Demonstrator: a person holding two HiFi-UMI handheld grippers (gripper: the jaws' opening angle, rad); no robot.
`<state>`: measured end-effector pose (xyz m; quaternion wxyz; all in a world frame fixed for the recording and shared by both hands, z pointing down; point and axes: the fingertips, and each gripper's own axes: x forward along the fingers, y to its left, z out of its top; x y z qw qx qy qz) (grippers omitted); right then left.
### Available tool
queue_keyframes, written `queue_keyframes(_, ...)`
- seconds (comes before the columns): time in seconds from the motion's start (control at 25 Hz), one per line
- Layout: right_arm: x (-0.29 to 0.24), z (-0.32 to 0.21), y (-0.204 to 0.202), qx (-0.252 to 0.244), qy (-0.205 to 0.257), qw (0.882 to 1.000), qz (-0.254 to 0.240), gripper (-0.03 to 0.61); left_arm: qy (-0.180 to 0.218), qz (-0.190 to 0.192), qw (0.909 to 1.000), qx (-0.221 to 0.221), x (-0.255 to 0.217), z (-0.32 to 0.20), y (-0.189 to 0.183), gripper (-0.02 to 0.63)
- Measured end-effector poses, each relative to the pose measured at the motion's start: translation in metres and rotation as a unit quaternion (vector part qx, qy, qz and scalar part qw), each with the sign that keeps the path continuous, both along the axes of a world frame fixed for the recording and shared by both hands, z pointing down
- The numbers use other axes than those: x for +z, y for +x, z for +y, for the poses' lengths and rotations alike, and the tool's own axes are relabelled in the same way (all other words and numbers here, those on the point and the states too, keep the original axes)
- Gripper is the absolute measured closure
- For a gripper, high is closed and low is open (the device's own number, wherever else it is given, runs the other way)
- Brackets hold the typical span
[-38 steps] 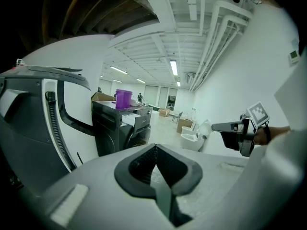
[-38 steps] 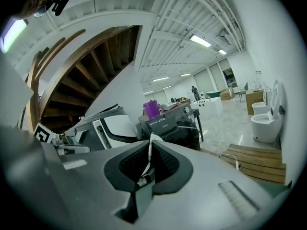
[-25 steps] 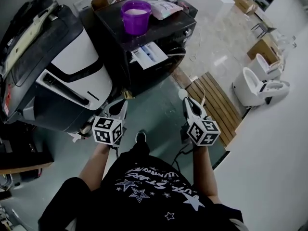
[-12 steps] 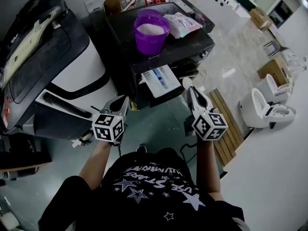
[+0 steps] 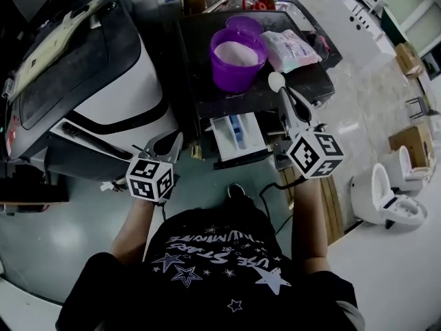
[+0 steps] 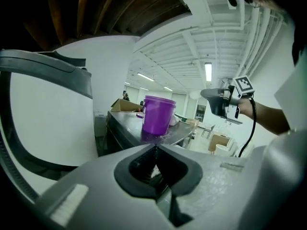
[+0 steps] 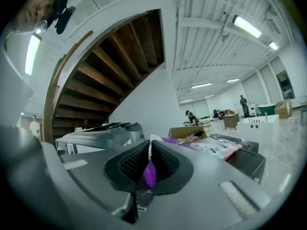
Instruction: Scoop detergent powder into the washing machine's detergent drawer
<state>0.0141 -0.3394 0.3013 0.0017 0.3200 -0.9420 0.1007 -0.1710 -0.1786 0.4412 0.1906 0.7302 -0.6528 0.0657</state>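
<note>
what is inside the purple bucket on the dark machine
White powder lies inside the purple bucket, its surface a little below the rim. Anything buried beneath that surface, and the bucket's bottom, is covered by the powder and can't be seen.

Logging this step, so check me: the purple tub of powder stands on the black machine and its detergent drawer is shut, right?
Not shut: the head view shows the detergent drawer pulled open below the purple tub on the black machine.

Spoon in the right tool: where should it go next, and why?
Probably move the right tool a little left so its spoon dips into the purple cup. The spoon hangs just beside the cup's rim, the cup holds white powder, and the drawer below is open.
</note>
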Motion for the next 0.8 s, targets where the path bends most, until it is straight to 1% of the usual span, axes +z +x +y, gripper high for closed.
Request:
queue_keyframes(0.12, -0.017, -0.032, -0.028, -0.058, 0.028, 0.998, 0.026, 0.540, -0.001, -0.001, 0.9994, -0.035, -0.005, -0.011, -0.002, 0.612)
queue_keyframes(0.2, -0.026, -0.049, -0.046, -0.101, 0.052, 0.992, 0.057, 0.540, 0.001, -0.003, 0.9982, -0.060, -0.008, -0.018, -0.005, 0.612)
queue_keyframes(0.28, -0.030, -0.064, -0.065, -0.151, 0.080, 0.980, 0.102, 0.540, 0.004, -0.004, 0.9962, -0.086, -0.011, -0.023, -0.008, 0.612)
queue_keyframes(0.32, -0.030, -0.070, -0.074, -0.177, 0.098, 0.971, 0.128, 0.540, 0.005, -0.005, 0.9949, -0.100, -0.012, -0.025, -0.009, 0.612)
queue_keyframes(0.36, -0.028, -0.076, -0.084, -0.203, 0.119, 0.959, 0.157, 0.540, 0.006, -0.008, 0.9935, -0.114, -0.012, -0.025, -0.010, 0.612)
queue_keyframes(0.4, -0.026, -0.080, -0.092, -0.227, 0.142, 0.945, 0.186, 0.540, 0.006, -0.011, 0.9919, -0.126, -0.013, -0.026, -0.012, 0.612)
queue_keyframes(0.48, -0.018, -0.087, -0.105, -0.272, 0.187, 0.912, 0.245, 0.540, 0.005, -0.017, 0.9890, -0.147, -0.013, -0.028, -0.014, 0.612)
queue_keyframes(0.6, -0.003, -0.096, -0.117, -0.325, 0.242, 0.856, 0.322, 0.540, 0.004, -0.017, 0.9849, -0.172, -0.015, -0.031, -0.012, 0.612)
queue_keyframes(0.68, 0.009, -0.101, -0.124, -0.354, 0.268, 0.819, 0.364, 0.540, 0.001, -0.018, 0.9821, -0.187, -0.014, -0.032, -0.010, 0.612)
queue_keyframes(0.8, 0.029, -0.105, -0.133, -0.404, 0.301, 0.756, 0.417, 0.540, -0.005, -0.014, 0.9780, -0.208, -0.011, -0.030, -0.004, 0.612)
